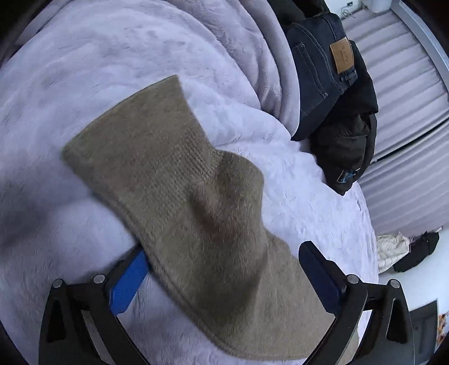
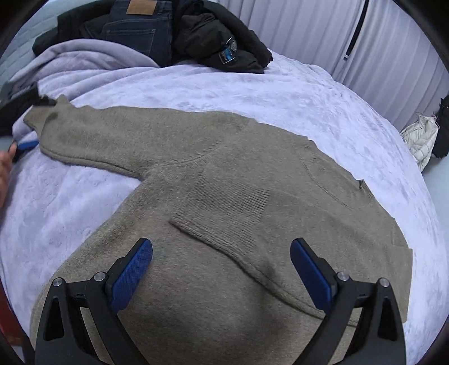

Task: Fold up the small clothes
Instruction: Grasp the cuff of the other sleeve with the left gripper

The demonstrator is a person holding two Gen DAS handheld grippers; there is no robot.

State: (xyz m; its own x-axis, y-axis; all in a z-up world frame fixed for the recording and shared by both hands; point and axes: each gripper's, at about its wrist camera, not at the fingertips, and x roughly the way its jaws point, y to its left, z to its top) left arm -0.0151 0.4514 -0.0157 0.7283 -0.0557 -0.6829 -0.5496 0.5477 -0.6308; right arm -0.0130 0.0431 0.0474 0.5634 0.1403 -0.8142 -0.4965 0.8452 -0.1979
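Observation:
A taupe knitted sweater [image 2: 224,174] lies on a lilac fleece blanket [image 2: 252,89]. One sleeve is folded across its body, with the ribbed cuff [image 2: 224,213] on top. The other sleeve stretches out to the left. My right gripper [image 2: 221,252] is open just above the sweater's near part. My left gripper [image 1: 221,261] is open around the outstretched sleeve [image 1: 168,174], whose cloth lies between and over the blue pads [image 1: 129,280]. The left gripper also shows at the far left of the right wrist view [image 2: 26,144], at the sleeve's end.
Dark jeans [image 1: 320,70] and a black jacket [image 1: 350,146] are piled at the blanket's far edge; they also show in the right wrist view [image 2: 140,25]. A striped headboard or wall [image 1: 407,112] lies behind. A white padded item [image 2: 421,140] lies on the floor at the right.

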